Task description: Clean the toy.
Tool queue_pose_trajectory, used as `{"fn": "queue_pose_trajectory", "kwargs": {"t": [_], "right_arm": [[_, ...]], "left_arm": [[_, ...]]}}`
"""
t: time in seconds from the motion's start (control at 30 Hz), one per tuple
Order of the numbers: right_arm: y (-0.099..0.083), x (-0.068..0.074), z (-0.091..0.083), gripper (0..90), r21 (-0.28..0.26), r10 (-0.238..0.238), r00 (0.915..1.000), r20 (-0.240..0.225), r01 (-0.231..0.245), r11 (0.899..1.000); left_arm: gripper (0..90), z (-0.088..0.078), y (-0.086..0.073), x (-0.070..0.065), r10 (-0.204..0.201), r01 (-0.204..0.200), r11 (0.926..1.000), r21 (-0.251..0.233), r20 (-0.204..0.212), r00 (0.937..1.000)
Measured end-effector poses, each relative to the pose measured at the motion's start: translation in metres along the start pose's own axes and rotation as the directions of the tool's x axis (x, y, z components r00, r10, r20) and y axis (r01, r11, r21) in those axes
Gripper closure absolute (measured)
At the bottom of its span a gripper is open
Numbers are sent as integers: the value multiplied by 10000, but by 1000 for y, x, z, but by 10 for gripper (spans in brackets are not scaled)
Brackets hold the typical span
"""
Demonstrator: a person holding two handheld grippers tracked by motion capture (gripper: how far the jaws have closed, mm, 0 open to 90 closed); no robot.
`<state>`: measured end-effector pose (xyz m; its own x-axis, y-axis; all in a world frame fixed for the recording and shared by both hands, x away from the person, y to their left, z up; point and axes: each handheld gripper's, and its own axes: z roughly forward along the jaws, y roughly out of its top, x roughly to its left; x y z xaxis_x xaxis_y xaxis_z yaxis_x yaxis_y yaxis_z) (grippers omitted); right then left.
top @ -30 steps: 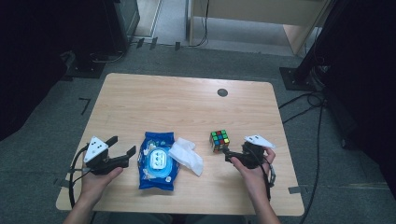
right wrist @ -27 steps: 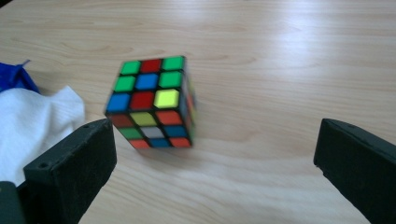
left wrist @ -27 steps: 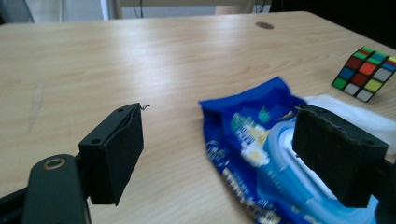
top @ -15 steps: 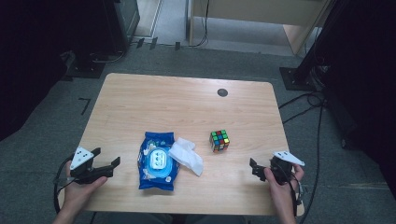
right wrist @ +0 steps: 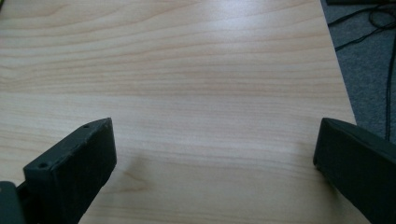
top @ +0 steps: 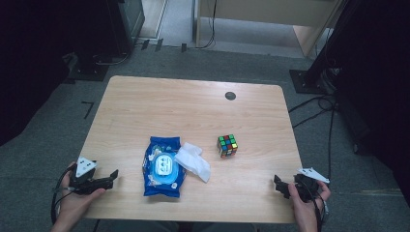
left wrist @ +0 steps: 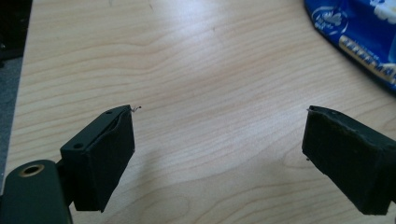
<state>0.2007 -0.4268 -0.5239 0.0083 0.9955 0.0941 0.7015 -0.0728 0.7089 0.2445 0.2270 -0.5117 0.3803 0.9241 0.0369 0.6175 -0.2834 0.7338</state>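
High view | left claw [top: 112, 176] released, just been opening, nothing between | right claw [top: 280, 185] released | wipes pack [top: 163, 166] untouched

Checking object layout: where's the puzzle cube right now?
In the high view the puzzle cube sits right of centre on the table, just right of the white wipe and blue wipes pack, apart from both.

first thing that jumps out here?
The blue wipes pack lying near the table's front edge, with a white wipe pulled out against its right side. Next, the colourful puzzle cube standing alone further right. Both claws, left and right, sit open at the front corners, holding nothing.
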Motion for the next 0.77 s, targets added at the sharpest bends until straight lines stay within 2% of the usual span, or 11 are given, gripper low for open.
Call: {"fn": "queue_pose_trajectory", "kwargs": {"t": [0.1, 0.2, 0.27, 0.3, 0.5, 0.77], "right_arm": [[-2, 0, -1, 0, -5, -158, 9998, 84, 158, 9999], [-5, 2, -1, 0, -35, -384, 9989, 259, 385, 9993], [-6, 5, -1, 0, 67, -728, 9972, 194, 727, 9973], [-6, 7, -1, 0, 79, -789, 9968, 157, 788, 9969], [-5, 10, -1, 0, 78, -750, 9970, 197, 749, 9972], [-5, 9, 0, 0, 86, -732, 9971, 201, 731, 9973]], "left_arm": [[96, 4, 0, -4, 301, -294, 9988, 395, -177, 9994], [93, 6, 0, -6, 454, -449, 9984, 348, -128, 9989], [93, 7, 0, -5, 322, -326, 9989, 338, 112, 9994], [94, 8, 0, -4, 165, -181, 9989, 425, 398, 9991], [91, 10, 1, -5, 163, -189, 9987, 471, 555, 9983], [92, 10, 1, -5, 163, -190, 9987, 465, 565, 9983]]}}
